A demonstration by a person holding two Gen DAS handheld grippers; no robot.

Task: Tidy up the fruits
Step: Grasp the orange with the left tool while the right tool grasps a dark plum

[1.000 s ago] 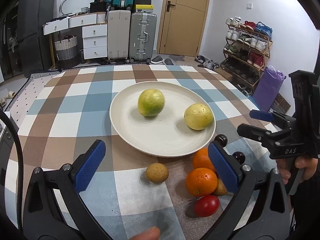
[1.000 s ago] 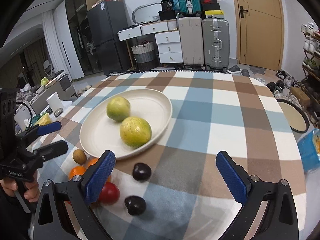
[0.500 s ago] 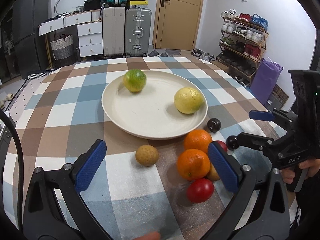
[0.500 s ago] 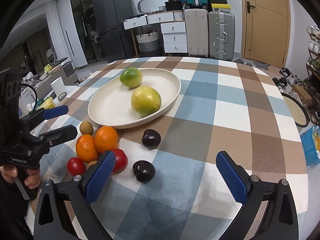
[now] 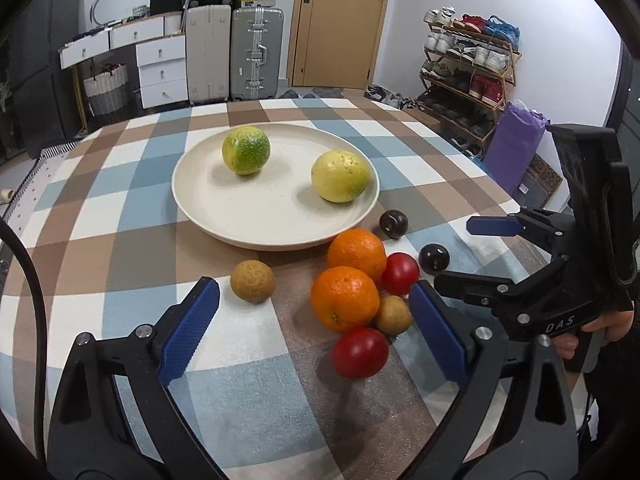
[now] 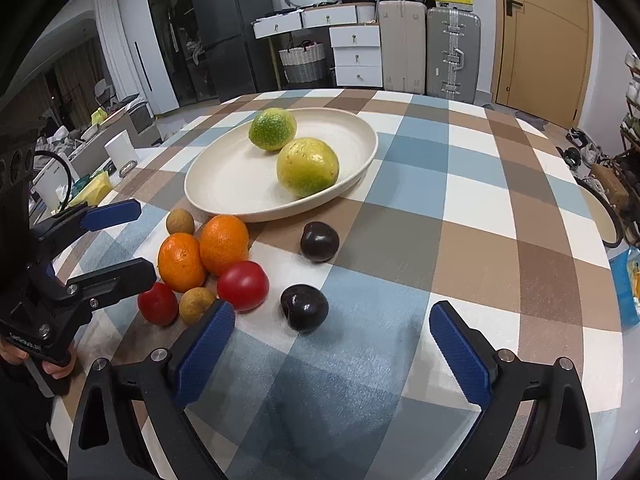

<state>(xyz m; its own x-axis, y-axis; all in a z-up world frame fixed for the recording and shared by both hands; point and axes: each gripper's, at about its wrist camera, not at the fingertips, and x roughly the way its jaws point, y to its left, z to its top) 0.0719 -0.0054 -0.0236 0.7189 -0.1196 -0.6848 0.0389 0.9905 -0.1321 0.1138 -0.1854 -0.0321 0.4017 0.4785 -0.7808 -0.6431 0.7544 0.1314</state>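
Cream-coloured, the round plate (image 5: 224,216) sits on the checked cloth of the table (image 5: 100,216) and holds two fruits set apart: a green citrus (image 5: 245,150) toward the far side and a yellow-green one (image 5: 340,176) near the right rim. Just in front of the plate lies a cluster of loose fruit: two oranges (image 5: 345,298) touching each other, two red tomatoes (image 5: 359,353), and a small brown fruit (image 5: 393,315) tucked among them. Another small brown fruit (image 5: 252,281) lies alone to the left, and two dark plums (image 6: 304,307) rest apart on the right. The left tongs (image 5: 314,332) hover over the cluster, released, their jaws having just been closing a little with nothing pressed between the pads. The right tongs (image 6: 332,344) hang over the nearer plum, likewise released and just narrowed, gripping nothing.
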